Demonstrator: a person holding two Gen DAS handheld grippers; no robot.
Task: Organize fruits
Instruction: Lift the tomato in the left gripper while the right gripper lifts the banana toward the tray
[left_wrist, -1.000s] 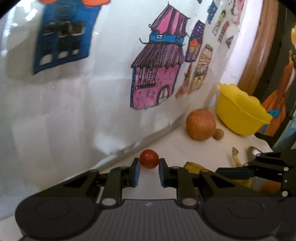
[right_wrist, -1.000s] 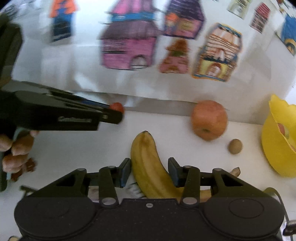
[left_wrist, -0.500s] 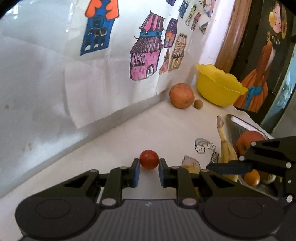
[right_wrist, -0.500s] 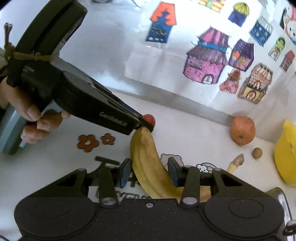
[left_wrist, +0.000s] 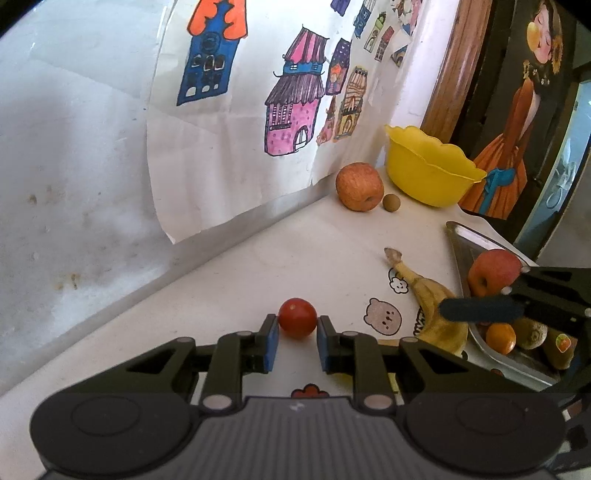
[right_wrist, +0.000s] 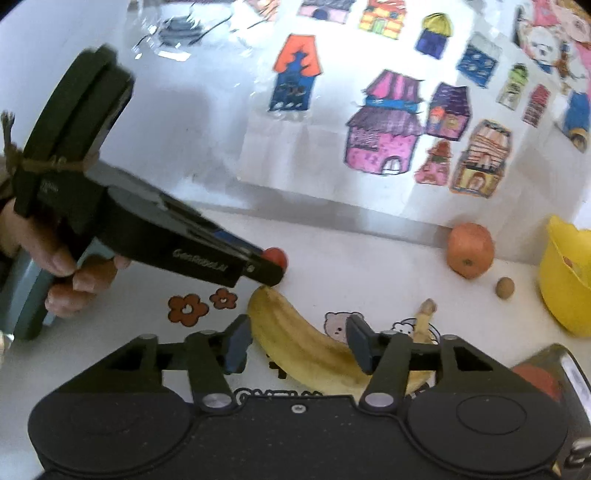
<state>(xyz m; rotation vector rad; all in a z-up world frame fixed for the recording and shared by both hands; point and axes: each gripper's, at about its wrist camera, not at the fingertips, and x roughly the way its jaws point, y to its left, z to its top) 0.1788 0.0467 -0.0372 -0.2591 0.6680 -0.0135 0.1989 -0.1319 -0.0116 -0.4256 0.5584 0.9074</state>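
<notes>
The left gripper (left_wrist: 297, 338) has its blue-padded jaws clamped on a small red cherry tomato (left_wrist: 297, 323), which sits at the fingertips above the white tabletop (left_wrist: 258, 273). In the right wrist view the same gripper reaches in from 9 o'clock, held by a person's hand (right_wrist: 66, 269), with the tomato (right_wrist: 276, 255) at its tip just above the blunt end of the banana. Pale lettering along the gripper's side reads roughly "GenRobot.AI", though it is soft.

The right gripper (right_wrist: 295, 345) has its jaws apart, one on each side of a spotted yellow banana (right_wrist: 306, 350) that lies on the table; whether the pads touch the peel I cannot tell. The banana's stem points toward 1 o'clock. Black print on the table under the banana is too hidden to read.

At 1 o'clock in the left wrist view, an apple (left_wrist: 359, 186) rests against the wall, a small brown round fruit (left_wrist: 391, 202) just beside it, and a yellow scalloped bowl (left_wrist: 428, 173) beyond. At 3 o'clock a metal tray (left_wrist: 458, 240) holds a red apple (left_wrist: 493, 271), a small orange (left_wrist: 500, 338) and a kiwi (left_wrist: 532, 332); a further fruit carries a sticker too small to read. Cartoon stickers (left_wrist: 382, 316) dot the table. Children's drawings of houses (left_wrist: 295, 107) hang on the wall.
</notes>
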